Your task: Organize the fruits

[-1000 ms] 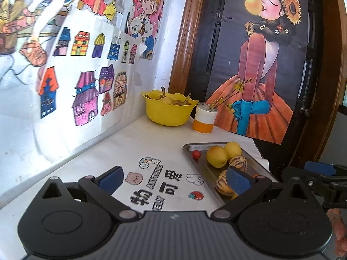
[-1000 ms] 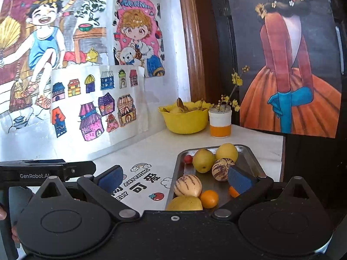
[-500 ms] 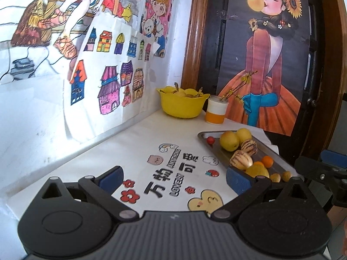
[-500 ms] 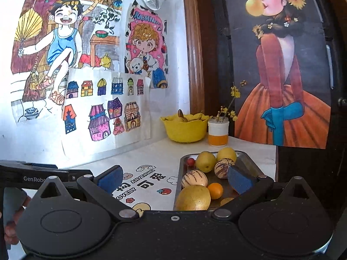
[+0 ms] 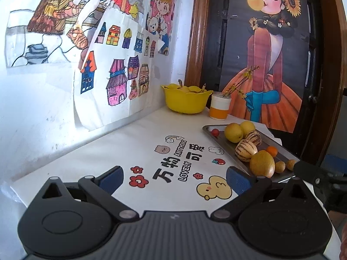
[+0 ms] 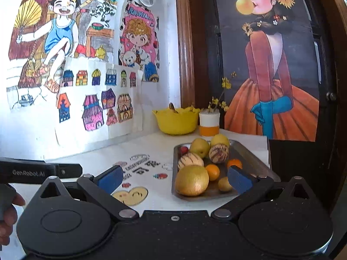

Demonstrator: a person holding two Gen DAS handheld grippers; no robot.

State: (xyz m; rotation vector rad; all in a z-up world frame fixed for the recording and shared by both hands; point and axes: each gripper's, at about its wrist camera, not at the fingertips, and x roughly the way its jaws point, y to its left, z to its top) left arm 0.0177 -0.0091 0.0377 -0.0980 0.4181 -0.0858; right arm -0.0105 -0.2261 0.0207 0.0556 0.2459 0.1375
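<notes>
White counter (image 5: 134, 143), drawings on wall upper left. Metal tray (image 6: 249, 151) at frame centre-right carries the fruits (image 6: 192, 181); yellow bowl (image 6: 175, 122) behind also holds some. Left gripper (image 5: 174, 178) and right gripper (image 6: 175, 177): fingers spread, holding nothing, short of the tray. Stage unclear: sorted already, or sorting pending.
</notes>
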